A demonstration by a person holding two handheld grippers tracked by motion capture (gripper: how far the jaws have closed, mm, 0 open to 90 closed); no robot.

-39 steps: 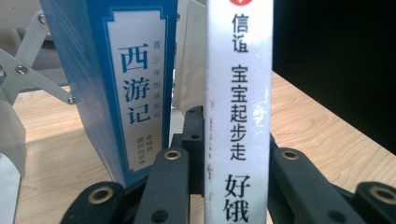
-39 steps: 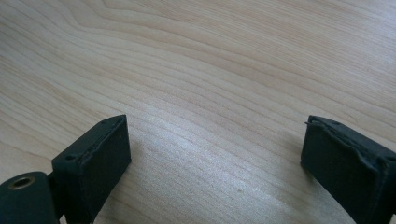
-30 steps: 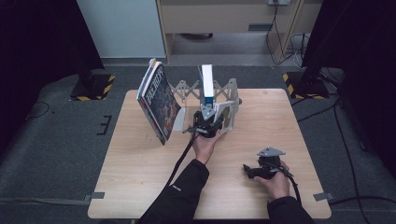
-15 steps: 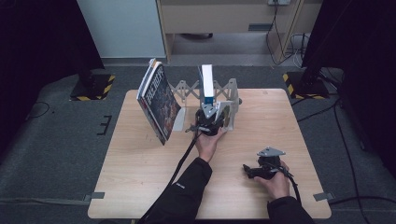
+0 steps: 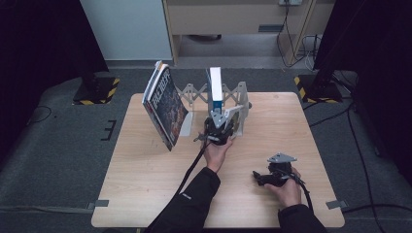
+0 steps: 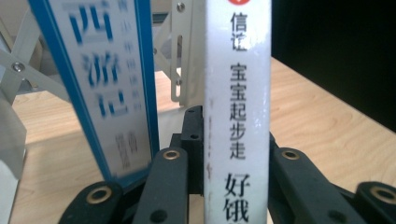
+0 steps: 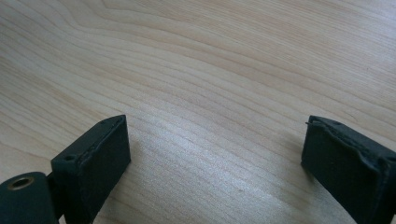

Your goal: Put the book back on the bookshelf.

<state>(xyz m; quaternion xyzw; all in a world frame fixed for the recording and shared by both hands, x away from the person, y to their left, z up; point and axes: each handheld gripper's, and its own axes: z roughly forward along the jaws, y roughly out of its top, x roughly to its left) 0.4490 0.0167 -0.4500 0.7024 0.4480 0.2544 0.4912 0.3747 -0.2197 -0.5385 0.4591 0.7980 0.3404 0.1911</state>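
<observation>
White book [image 6: 238, 93] clamped by left hand-held gripper [image 5: 217, 131]

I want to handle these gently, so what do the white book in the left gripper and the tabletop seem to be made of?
White upright book: likely glossy coated card or paper; its spine shows sheen and scuffed edges. Pale table: wood or wood-look laminate, matte, with visible grain lines.

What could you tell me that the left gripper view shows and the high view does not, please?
The left gripper view alone shows the printed characters on the white book's spine, clamped between the left gripper's black jaws, and a blue-edged book leaning beside it. The high view alone shows the right gripper resting on the table, and the dark-covered books tilted at the rack's left end. Both share the white book, the expanding rack and the wooden table.
</observation>
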